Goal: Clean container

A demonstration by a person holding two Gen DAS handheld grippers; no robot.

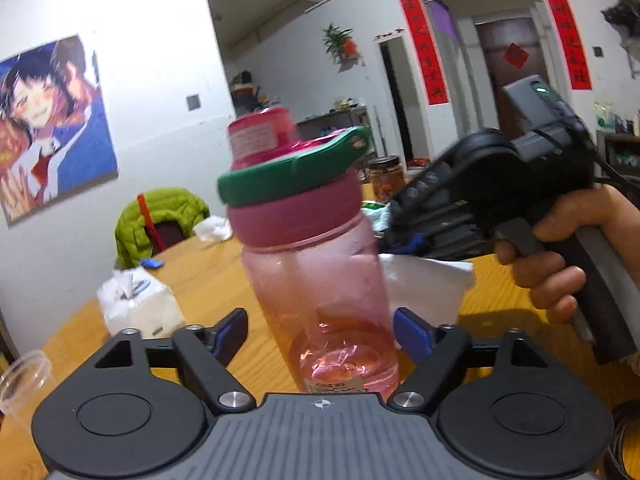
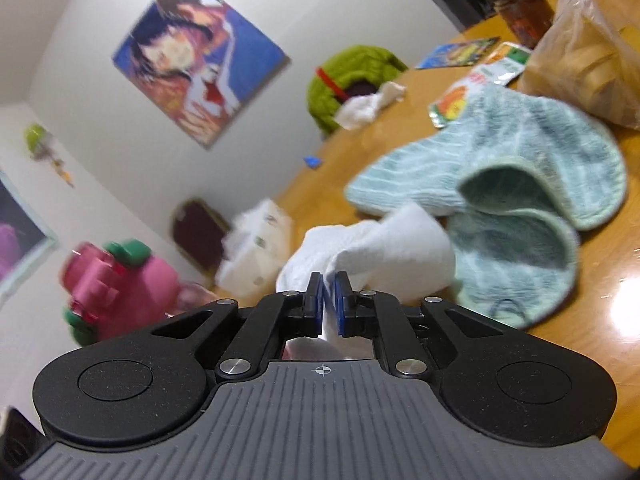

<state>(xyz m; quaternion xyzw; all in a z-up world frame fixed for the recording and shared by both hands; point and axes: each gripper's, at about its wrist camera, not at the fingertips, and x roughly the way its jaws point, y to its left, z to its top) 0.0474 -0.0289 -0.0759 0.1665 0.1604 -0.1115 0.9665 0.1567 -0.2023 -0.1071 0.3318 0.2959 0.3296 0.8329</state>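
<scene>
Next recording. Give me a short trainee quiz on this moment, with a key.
1. True or false: the right tool is shut on a tissue.
2. What lies on the table just beyond that tissue? A. a pale blue towel B. a plate C. a shoe
3. Is the lid of the pink bottle on or off?
Key: 1 true; 2 A; 3 on.
</scene>
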